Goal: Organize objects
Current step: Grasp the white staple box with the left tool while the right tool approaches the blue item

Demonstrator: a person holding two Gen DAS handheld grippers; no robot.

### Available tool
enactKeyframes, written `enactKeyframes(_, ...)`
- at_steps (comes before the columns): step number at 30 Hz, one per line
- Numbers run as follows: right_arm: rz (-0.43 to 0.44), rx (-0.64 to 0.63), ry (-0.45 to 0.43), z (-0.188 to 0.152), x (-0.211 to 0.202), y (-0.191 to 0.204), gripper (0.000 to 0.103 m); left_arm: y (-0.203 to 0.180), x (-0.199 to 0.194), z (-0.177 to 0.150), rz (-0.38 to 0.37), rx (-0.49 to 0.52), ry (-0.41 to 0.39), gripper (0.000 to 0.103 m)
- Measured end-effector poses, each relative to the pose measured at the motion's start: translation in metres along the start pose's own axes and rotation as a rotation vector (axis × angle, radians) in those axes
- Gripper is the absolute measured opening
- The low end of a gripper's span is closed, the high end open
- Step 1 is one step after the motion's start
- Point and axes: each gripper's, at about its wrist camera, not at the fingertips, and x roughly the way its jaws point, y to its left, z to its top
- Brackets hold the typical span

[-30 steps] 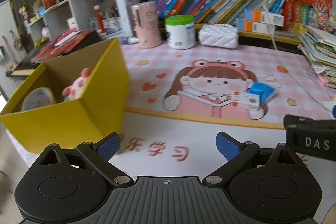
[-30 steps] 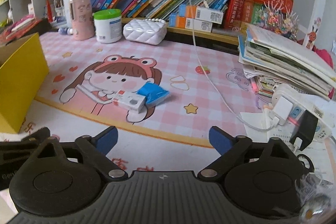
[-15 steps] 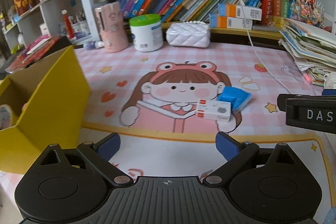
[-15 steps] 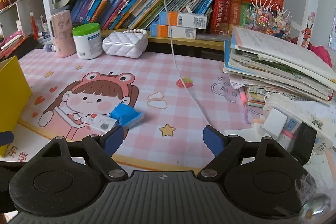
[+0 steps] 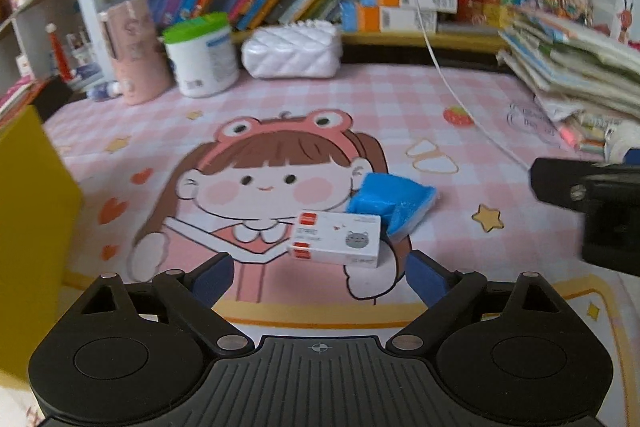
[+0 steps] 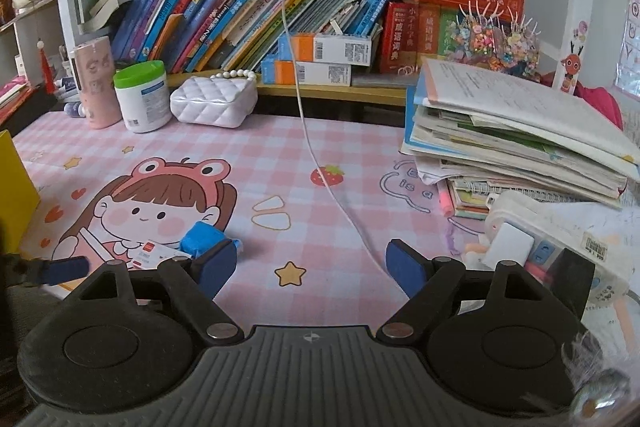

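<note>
Swinging away from the yellow cardboard bin [image 5: 28,227], my left gripper [image 5: 320,273] now faces the small white cardboard box [image 5: 335,237] on the pink desk mat [image 5: 360,99]; its jaws, just narrowing, remain spread and empty. Light, stiff, probably slick: I'd pinch its long sides.

Left tool [image 5: 320,269] closing, empty; right tool [image 6: 310,267] open.

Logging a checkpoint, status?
Left gripper open, closing in, empty. Right gripper open, empty. White box ahead of left fingers, touching blue pack. Nothing blocking.
</note>
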Motion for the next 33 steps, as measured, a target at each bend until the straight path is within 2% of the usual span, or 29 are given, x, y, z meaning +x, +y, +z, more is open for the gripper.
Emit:
enactKeyframes(3,-0.005,-0.003,-0.001,0.000,0.000,-0.002,0.082,-0.005,0.010,0.000,-0.005,0.031,0.014,0.093)
enactKeyframes(7,-0.008,-0.001,0.003,0.000,0.001,-0.005,0.082,-0.003,0.017,0.002,-0.031,0.011,0.015,0.090)
enactKeyframes(9,-0.010,0.002,0.010,0.000,0.003,-0.006,0.082,-0.002,0.019,0.004,-0.058,0.004,0.011,0.084)
enactKeyframes(10,-0.010,0.002,0.012,0.000,0.004,-0.006,0.082,0.000,0.021,0.005,-0.080,-0.003,0.009,0.078)
enactKeyframes(12,-0.006,-0.002,0.014,0.000,0.005,-0.005,0.082,0.002,0.020,0.006,-0.095,-0.009,-0.003,0.053)
enactKeyframes(14,0.000,-0.009,0.012,0.001,0.007,-0.003,0.082,0.006,0.018,0.007,-0.117,-0.002,0.009,0.053)
enactKeyframes(18,0.023,-0.012,0.011,0.004,0.013,0.004,0.082,0.017,0.007,0.002,-0.116,-0.036,0.016,0.053)
enactKeyframes(24,0.091,-0.056,0.025,0.010,0.035,0.025,0.085,0.050,-0.022,-0.011,-0.075,-0.097,0.012,0.053)
enactKeyframes(28,0.122,-0.121,0.034,0.011,0.057,0.044,0.091,0.071,-0.040,-0.020,-0.039,-0.147,0.012,0.053)
enactKeyframes(33,0.156,-0.208,0.062,0.010,0.084,0.065,0.092,0.087,-0.056,-0.029,-0.010,-0.182,0.014,0.053)
